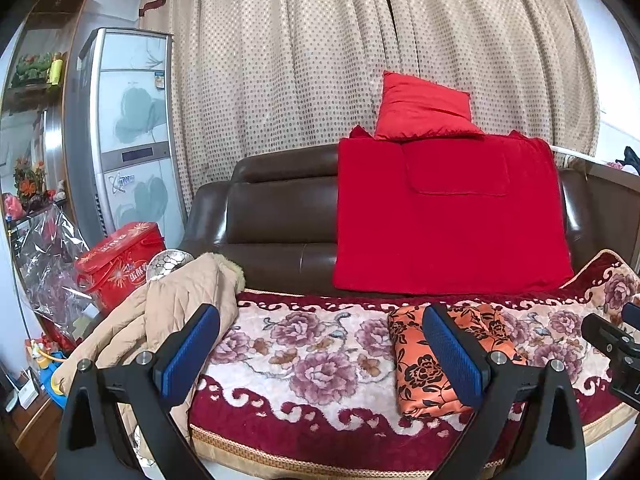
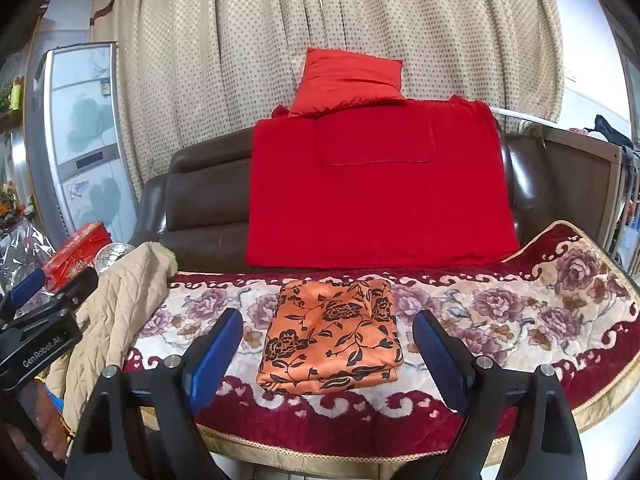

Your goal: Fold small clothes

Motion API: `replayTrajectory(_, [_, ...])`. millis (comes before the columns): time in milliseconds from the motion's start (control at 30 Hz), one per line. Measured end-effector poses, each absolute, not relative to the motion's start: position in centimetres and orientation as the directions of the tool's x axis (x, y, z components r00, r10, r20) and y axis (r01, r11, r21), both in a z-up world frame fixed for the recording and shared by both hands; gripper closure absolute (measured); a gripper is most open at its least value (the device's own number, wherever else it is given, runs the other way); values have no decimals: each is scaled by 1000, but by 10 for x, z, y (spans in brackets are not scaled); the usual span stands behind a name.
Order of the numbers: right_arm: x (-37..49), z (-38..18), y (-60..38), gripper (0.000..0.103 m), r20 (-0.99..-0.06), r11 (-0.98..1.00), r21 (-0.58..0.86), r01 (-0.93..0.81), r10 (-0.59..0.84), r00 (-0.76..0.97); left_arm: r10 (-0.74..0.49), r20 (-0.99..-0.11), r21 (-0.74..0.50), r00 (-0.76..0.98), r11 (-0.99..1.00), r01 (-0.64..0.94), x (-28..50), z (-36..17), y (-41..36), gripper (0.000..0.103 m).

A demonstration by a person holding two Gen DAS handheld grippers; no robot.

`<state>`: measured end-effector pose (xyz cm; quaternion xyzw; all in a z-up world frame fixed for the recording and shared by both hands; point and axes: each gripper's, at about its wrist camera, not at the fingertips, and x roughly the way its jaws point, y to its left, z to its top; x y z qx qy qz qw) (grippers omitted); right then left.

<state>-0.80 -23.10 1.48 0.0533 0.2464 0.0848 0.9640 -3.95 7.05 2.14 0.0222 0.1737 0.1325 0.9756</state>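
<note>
Orange floral cloth [image 2: 331, 338]: folded flat on the floral blanket [image 2: 500, 312], long axis running away from the cameras.
Right gripper [image 2: 328, 344]: fingers apart, empty, cloth fully visible between them.
Left gripper [image 1: 320, 344]: fingers apart, empty; its finger partly hides the cloth.
Beige jacket [image 1: 168, 312]: on blanket's left edge.

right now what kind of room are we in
Most likely a home living room: a brown leather sofa with a floral blanket over the seat, long dotted curtains behind it, and a tall floor-standing air conditioner in the corner.
</note>
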Motion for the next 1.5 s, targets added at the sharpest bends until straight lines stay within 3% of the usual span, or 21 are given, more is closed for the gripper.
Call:
replayTrajectory(1033, [-16,19,-228,13,-461,986,127,-110,157,874,249,-327,78,912,968,-236,-48,19,76,2])
replayTrajectory(1500, [-15,16,-223,13,-482,997,44,-59,73,873,234,-332,90,914,972,-217,-47,18,71,2])
